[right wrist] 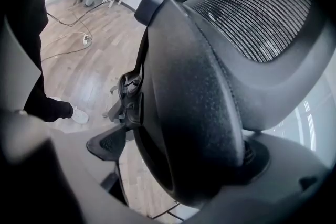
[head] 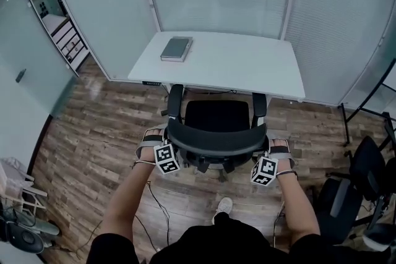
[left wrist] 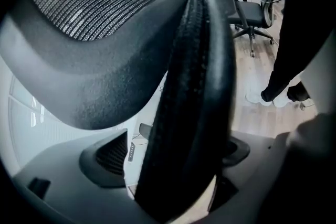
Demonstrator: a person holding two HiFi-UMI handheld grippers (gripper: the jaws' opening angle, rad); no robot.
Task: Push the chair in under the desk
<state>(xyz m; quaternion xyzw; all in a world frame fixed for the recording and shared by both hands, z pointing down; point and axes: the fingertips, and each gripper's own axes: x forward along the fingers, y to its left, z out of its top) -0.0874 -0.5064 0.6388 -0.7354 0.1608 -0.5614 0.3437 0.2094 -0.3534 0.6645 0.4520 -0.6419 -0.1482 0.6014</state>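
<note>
Chair (head: pixel 216 114) sits in front of the white desk (head: pixel 247 65), facing it. The seat's front edge is about at the desk's near edge, and the armrests (head: pixel 175 99) reach up to it, so most of the chair is out on the wood floor and the push is, by my read, barely begun. Left gripper (head: pixel 167 144) and right gripper (head: pixel 266 156) are at opposite ends of the backrest (head: pixel 215 140), L on the left end, R on the right, both on the side nearest the person. Each gripper view shows the backrest's thick dark rim running up between the jaws w/ one pad on each face. Both look closed on it, though a thin gap beside one L pad suggests that grip may be light. Key relation: the desk lies straight ahead of both grippers, beyond the chair. Its long axis runs left-right, roughly parallel to the backrest, so the push goes square to it. The chair looks about centred on the desk's width. R gripper sits a touch nearer the person than L, so the backrest may be slightly skewed. Even pressure from both hands should keep it from swinging. Armrest clearance under the desktop can't be judged from above. A grey book (head: pixel 176 49) lies on the desk's far-left part, well away from the chair.
</note>
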